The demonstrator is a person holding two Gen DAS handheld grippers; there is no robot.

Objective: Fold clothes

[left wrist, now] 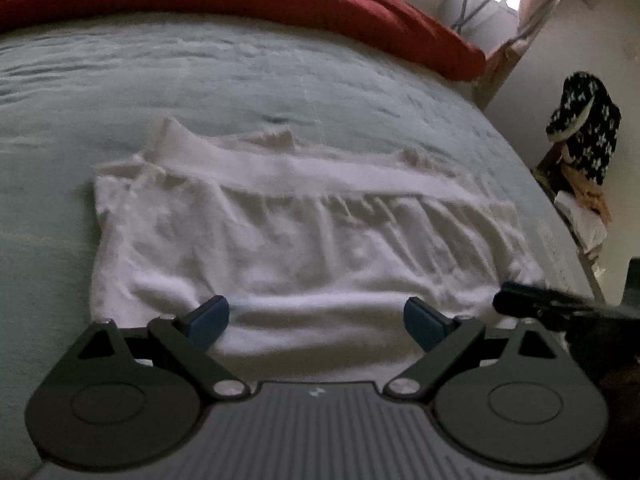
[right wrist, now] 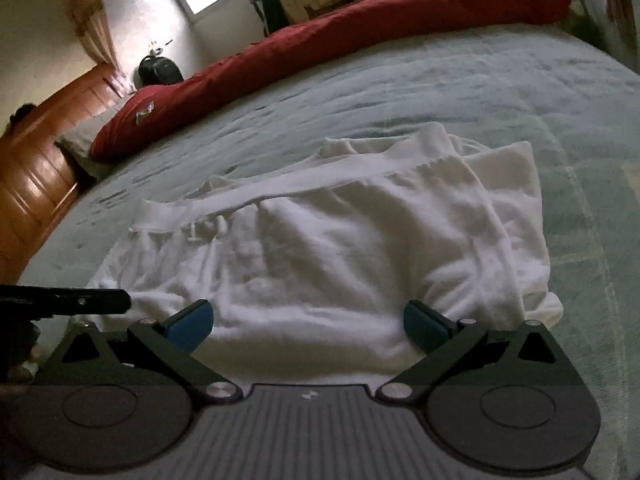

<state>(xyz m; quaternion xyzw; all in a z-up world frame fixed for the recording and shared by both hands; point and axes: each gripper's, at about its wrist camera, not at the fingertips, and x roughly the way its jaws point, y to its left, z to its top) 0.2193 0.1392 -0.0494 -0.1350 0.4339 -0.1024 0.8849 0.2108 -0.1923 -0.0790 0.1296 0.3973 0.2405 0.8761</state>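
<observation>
Claws: left claw (left wrist: 316,322) spread, right claw (right wrist: 308,326) spread | both low over white garment (left wrist: 280,240) | bedspread (left wrist: 200,80)

Left gripper (left wrist: 316,322), right gripper (right wrist: 308,326): black linkage arms, blue pads (left wrist: 210,320), silver pivot screws, ribbed grey housing.

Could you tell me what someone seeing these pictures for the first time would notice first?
Probably the white garment, lying partly folded and rumpled in the middle of the pale green bedspread, its waistband on the far side. Next, the long red pillow along the bed's far edge. Nearest the cameras, the left gripper and right gripper both stand open over the garment's near edge.
</observation>
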